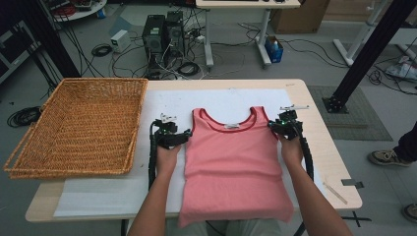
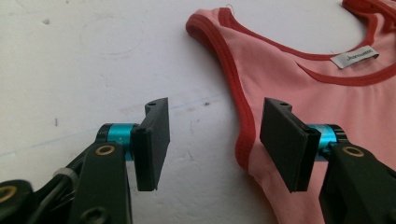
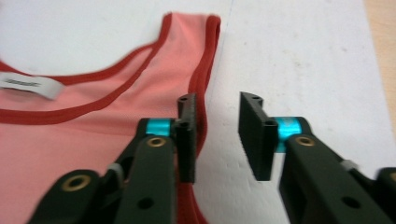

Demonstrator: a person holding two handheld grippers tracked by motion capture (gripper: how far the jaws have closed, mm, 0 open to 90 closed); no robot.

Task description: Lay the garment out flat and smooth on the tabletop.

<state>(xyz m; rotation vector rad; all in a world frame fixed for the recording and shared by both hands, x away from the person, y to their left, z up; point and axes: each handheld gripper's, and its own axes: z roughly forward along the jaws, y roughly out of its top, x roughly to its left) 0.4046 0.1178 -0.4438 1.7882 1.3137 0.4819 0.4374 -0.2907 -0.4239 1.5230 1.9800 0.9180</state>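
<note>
Now, line by line:

Shirt: a pink tank top (image 1: 233,164) with red trim lies flat and face up on the white sheet (image 1: 98,196) that covers the counter (image 1: 324,147). Its neck points away from the person and its hem hangs a little over the near edge.

Left claw: the left claw (image 1: 178,136) sits just beside the shirt's left armhole. In the left gripper view its jaws stand wide apart, one over the bare sheet and one over the red armhole trim (image 2: 240,116), with nothing pinched between them.

Right claw: the right claw (image 1: 279,125) is at the right shoulder strap (image 3: 196,56). In the right gripper view its jaws are partly apart, one over the strap's red edge and the other over the sheet. No cloth is between the pads.

Basket: a wicker basket (image 1: 29,147) stands on the left end of the counter, well apart from the shirt.

Step in hand: most likely the start of a fold, with both claws lined up on the two sides of the shirt near the armholes and neither gripping yet.

Next move: each claw would need to drop until one jaw slips under the trim, then close on the cloth. Both sides should lift together so the shirt folds evenly rather than skewing.
</note>
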